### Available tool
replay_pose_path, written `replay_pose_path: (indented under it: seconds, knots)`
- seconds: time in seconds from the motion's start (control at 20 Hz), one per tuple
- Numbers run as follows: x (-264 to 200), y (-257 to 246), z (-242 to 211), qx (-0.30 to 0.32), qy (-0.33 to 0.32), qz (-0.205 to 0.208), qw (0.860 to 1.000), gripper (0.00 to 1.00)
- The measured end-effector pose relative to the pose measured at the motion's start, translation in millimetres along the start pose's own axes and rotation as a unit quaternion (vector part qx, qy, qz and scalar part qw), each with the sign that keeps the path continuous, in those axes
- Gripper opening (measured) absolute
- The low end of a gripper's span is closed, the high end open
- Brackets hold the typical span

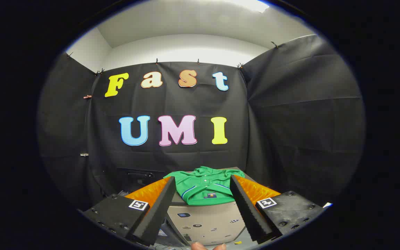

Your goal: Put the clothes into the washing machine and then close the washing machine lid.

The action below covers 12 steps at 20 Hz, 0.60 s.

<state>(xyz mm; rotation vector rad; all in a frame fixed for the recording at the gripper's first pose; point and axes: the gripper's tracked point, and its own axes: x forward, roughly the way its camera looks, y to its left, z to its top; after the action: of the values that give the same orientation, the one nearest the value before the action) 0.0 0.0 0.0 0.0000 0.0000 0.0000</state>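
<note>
One green polo shirt (205,187) lying folded on top of one washing machine (207,222), one gripper (202,180) with its two fingers spread wide and empty, tips level with the shirt's two sides, a person's fingertips (208,246) below the machine's front panel

Gripper (202,182) is held up level, fingers (160,208) spread wide apart with nothing pinched; a fingertip (198,246) peeks underneath.
</note>
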Motion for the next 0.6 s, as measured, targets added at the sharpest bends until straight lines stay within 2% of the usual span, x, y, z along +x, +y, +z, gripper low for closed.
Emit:
replay_pose_path:
  seconds: [0.4,0.6]
  knots:
    - [72,-10,-4,0.001,0.024,-0.005,1.000,0.98]
    - [91,-14,-16,0.005,0.044,-0.007,0.999,0.98]
